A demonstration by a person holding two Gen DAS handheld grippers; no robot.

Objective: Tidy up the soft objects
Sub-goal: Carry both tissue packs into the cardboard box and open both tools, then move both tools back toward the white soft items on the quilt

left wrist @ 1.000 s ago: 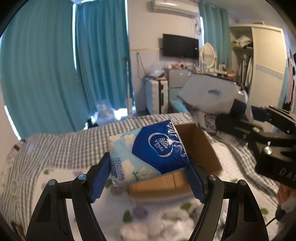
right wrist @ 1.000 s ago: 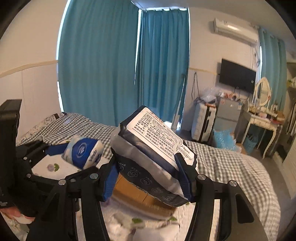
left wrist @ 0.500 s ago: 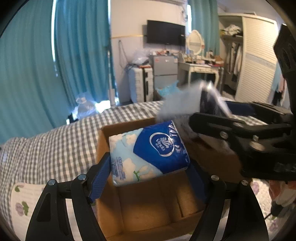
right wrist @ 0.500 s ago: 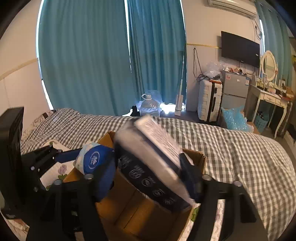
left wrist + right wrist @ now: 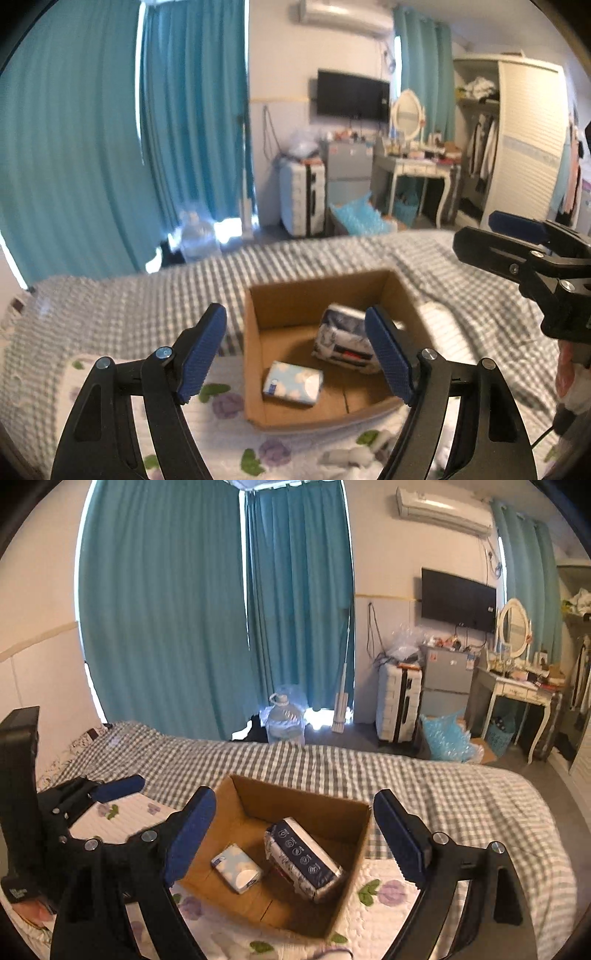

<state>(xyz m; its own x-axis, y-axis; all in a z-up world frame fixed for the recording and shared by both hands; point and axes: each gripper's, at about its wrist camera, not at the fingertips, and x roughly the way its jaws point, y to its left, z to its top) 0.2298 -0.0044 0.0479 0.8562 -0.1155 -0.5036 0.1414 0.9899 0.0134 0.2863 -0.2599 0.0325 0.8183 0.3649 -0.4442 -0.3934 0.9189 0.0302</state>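
**Two soft packs lie in the box**

A brown cardboard box [image 5: 255, 801] sits on the bed [image 5: 443, 790]. Its top is open. The box rests partly on a white quilt with purple flowers [image 5: 384, 890] and partly on the gray checked blanket.

Two soft things are inside the box. One is a small light blue tissue pack [image 5: 236, 873] with white clouds on it. It lies flat on the bottom of the box, near the left side in the right wrist view. The other is a bigger dark pack [image 5: 303, 860] with white wrapping and small round marks on its dark side. It lies tilted on the right side of the box, leaning toward the right wall. The two packs are close to each other, with a small strip of the box floor between them.

The left gripper [image 5: 297, 354] is above the near side of the box. Its blue fingers are spread wide and hold nothing. The tissue pack [image 5: 293, 382] shows on the box floor between them, lower down.

The right gripper [image 5: 295, 838] is also above the box. Its blue fingers are spread wide too, and nothing is between them. Both packs lie below it in the box.
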